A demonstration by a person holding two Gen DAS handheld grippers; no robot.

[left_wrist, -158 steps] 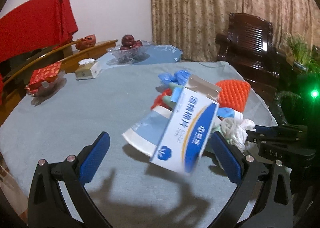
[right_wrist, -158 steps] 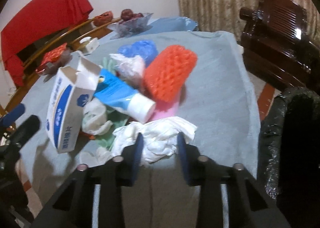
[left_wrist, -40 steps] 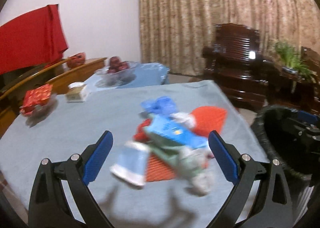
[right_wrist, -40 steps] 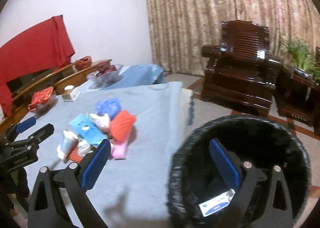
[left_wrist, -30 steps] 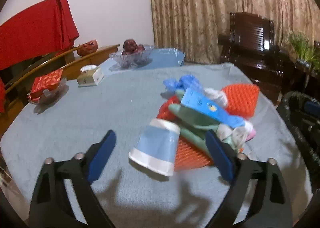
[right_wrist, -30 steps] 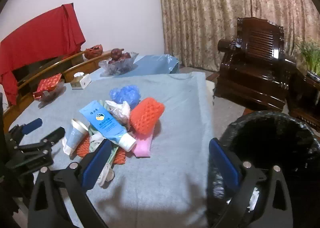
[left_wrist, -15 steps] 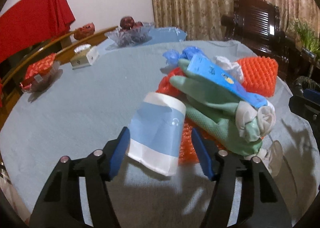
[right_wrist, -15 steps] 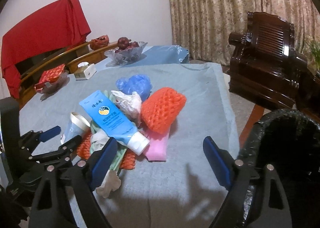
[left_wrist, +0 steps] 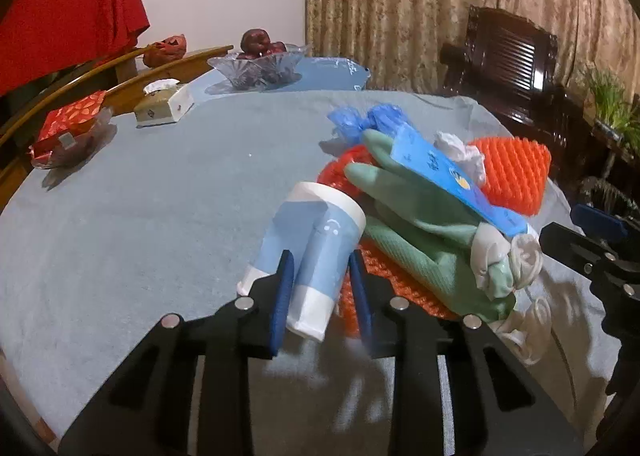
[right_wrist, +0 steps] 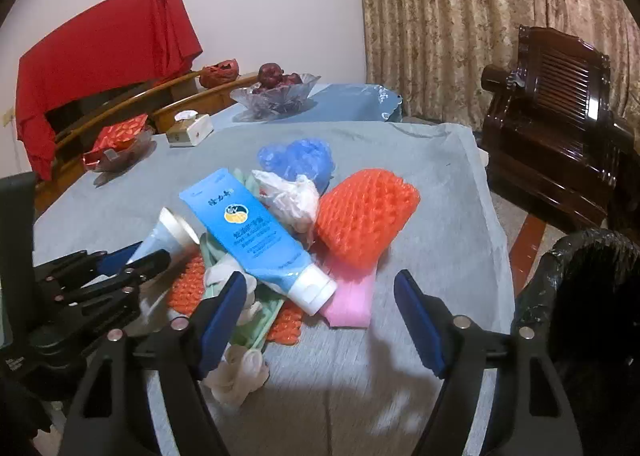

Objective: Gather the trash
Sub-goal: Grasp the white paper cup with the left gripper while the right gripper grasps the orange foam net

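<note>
A pile of trash lies on the grey tablecloth point(left_wrist: 160, 196). It holds a blue-and-white paper cup point(left_wrist: 316, 224) on its side, a green glove point(left_wrist: 420, 232), a blue tube point(right_wrist: 248, 236), orange foam netting point(right_wrist: 364, 216), a pink strip point(right_wrist: 352, 304), a blue bag point(right_wrist: 298, 158) and white wads point(right_wrist: 240, 372). My left gripper point(left_wrist: 320, 260) is closing, its pads pressing the creased cup near its base. My right gripper point(right_wrist: 320, 280) stands open over the tube's white cap end, its jaws closing and touching nothing.
A bin lined with a black bag point(right_wrist: 592, 296) stands off the table's right edge. A dark wooden chair point(right_wrist: 560, 116) is behind it. A glass fruit bowl point(right_wrist: 276, 96), a tissue box point(right_wrist: 190, 130) and a dish with a red packet point(right_wrist: 118, 144) sit at the far side.
The left gripper came down onto the cup and its jaws narrowed from wide apart to pressing its sides. The right gripper swung from the bin toward the pile and narrowed a little.
</note>
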